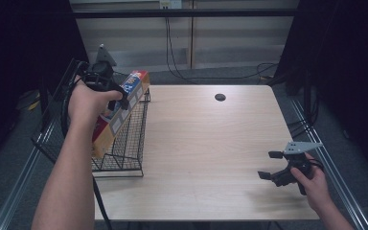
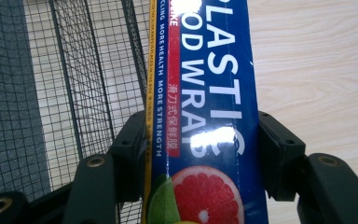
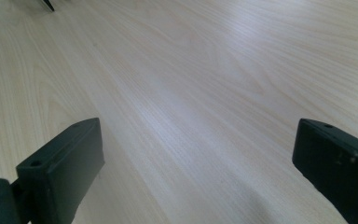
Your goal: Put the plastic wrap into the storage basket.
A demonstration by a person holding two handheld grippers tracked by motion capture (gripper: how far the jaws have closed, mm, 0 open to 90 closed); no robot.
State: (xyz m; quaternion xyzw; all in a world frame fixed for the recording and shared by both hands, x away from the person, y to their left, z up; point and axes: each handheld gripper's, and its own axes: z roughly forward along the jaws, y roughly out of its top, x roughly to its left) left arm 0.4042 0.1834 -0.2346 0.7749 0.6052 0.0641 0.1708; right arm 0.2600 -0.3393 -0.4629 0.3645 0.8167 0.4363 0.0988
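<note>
clamping a long blue and yellow cardboard box of plastic food wrap (image 2: 200, 107) between its two black jaws, the left tool (image 1: 106, 84) holds the box tilted, its lower end down inside the black wire mesh basket (image 1: 129, 143) that sits at the left edge of the pale wooden table (image 1: 206, 139). in the left gripper view the pads press on both long sides of the box, with the mesh just beside it on the left. well apart, near the table's right edge, the right tool (image 1: 273, 167) hangs just over bare wood, jaws spread wide with nothing between them.
</note>
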